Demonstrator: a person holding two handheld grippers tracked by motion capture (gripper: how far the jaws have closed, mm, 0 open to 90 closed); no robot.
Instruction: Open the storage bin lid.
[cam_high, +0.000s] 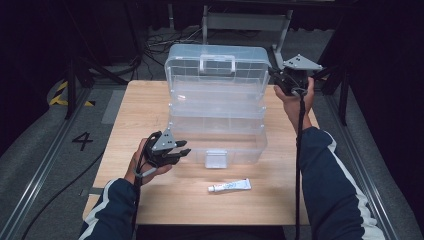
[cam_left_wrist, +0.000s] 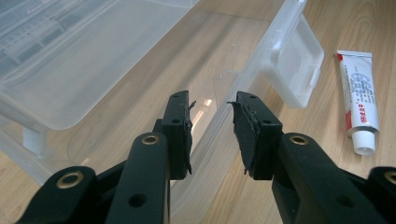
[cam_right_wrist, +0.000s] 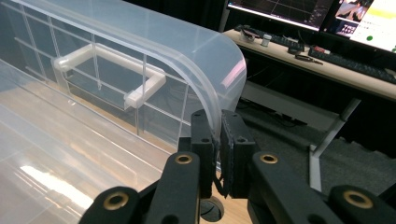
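Right gripper on clear lid (left gripper spread, empty)

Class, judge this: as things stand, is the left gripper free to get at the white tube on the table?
Probably yes: the left gripper is open, and bare table separates it from the white tube.

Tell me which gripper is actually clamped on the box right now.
The right gripper: its jaws pinch the raised lid edge at the far right corner. The left gripper is open near the box front, holding nothing.
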